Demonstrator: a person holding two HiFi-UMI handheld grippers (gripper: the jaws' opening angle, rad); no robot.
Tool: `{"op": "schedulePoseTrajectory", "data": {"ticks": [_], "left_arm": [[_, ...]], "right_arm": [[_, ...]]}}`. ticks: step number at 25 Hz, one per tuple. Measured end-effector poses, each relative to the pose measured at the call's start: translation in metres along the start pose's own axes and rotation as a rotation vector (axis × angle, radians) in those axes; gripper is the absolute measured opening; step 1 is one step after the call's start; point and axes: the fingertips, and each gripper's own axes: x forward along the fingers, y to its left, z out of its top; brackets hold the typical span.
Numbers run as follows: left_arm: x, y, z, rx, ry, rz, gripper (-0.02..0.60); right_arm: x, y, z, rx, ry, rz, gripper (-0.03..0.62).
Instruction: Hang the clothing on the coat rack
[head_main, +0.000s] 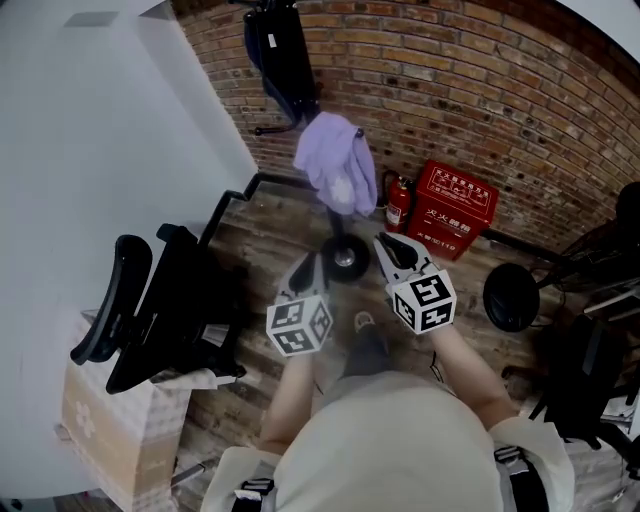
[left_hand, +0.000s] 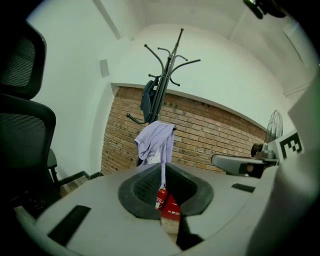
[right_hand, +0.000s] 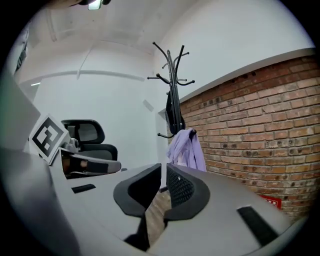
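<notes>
A lilac garment (head_main: 338, 165) hangs on a low hook of the black coat rack (left_hand: 167, 65), above the rack's round base (head_main: 345, 258). A dark jacket (head_main: 280, 55) hangs higher on the same pole. Both grippers are held side by side in front of the rack, short of the garment and not touching it. My left gripper (head_main: 308, 262) has its pads nearly together with only a thin slit and nothing in it. My right gripper (head_main: 388, 243) looks the same, empty. The garment (right_hand: 186, 149) also shows beyond the right jaws, and the garment (left_hand: 155, 142) beyond the left jaws.
A black office chair (head_main: 150, 310) stands at the left beside a cardboard box (head_main: 100, 420). A red fire extinguisher (head_main: 398, 205) and a red box (head_main: 455, 210) sit against the brick wall. A dark round stand (head_main: 512, 297) is at the right.
</notes>
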Motion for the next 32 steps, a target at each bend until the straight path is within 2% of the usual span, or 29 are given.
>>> {"op": "schedulePoseTrajectory", "data": {"ticks": [6, 12, 15, 24, 32], "left_arm": [[-0.053, -0.030, -0.015, 0.028, 0.013, -0.018, 0.015], [-0.094, -0.059, -0.025, 0.098, 0.027, -0.069, 0.006], [-0.110, -0.070, -0.027, 0.098, 0.024, -0.081, 0.006], [-0.138, -0.077, -0.029, 0.097, 0.018, -0.086, 0.005], [-0.148, -0.079, -0.028, 0.090, 0.007, -0.092, 0.005]], "right_arm": [[-0.062, 0.033, 0.002, -0.021, -0.028, -0.005, 0.014], [-0.109, 0.059, 0.006, -0.051, -0.045, -0.021, 0.002], [-0.127, 0.065, 0.006, -0.045, -0.045, -0.028, 0.000], [-0.156, 0.074, 0.008, -0.039, -0.061, -0.058, -0.001], [-0.163, 0.084, 0.016, -0.049, -0.083, -0.042, -0.002]]}}
